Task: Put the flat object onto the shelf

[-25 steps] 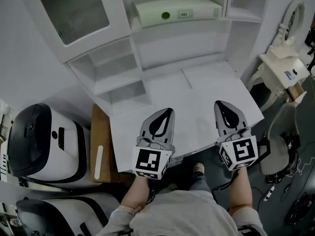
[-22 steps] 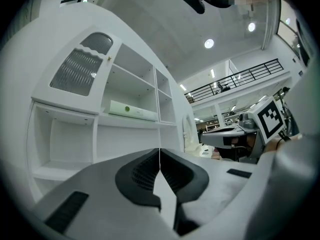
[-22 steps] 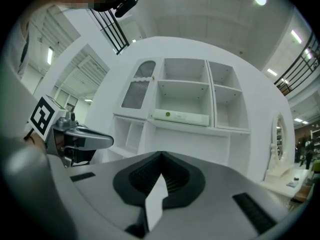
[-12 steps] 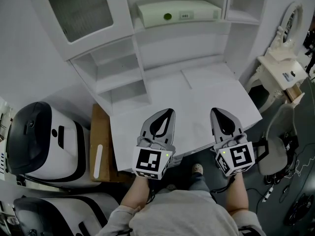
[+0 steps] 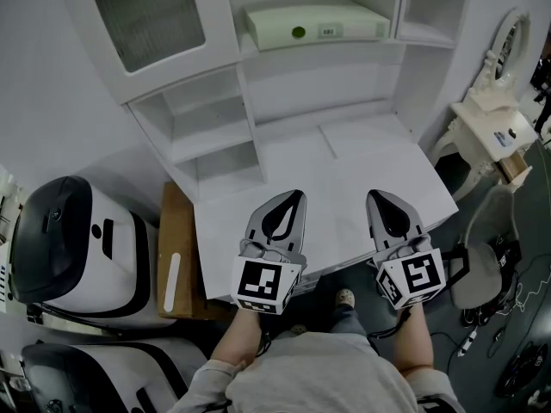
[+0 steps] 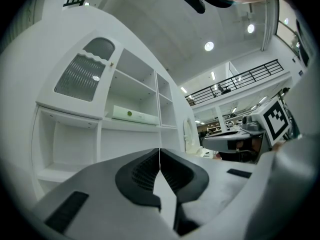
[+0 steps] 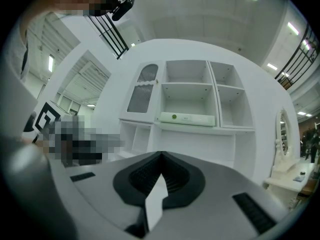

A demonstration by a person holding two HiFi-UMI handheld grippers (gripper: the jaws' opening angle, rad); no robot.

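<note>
The flat object is a pale slab with a green dot (image 5: 314,27) lying on the middle shelf of the white shelf unit (image 5: 331,54); it also shows as the slab (image 6: 132,115) in the left gripper view and the slab (image 7: 187,118) in the right gripper view. My left gripper (image 5: 297,195) hovers over the near part of the white desk top (image 5: 344,166), jaws shut with nothing between them. My right gripper (image 5: 376,196) is beside it, also shut and empty. Both point level toward the shelf unit, well short of it.
A cupboard door with a ribbed pane (image 5: 146,20) stands left of the shelf. Open cubbies (image 5: 207,123) sit below it. Left of the desk are a brown board (image 5: 176,256) and white-and-black machines (image 5: 73,248). A white dressing table (image 5: 499,132) and a chair (image 5: 495,248) stand to the right.
My right gripper has shifted a little to the left, toward the left gripper. The view has tipped slightly, so the shelf sits a bit further right. The left gripper has kept still.
</note>
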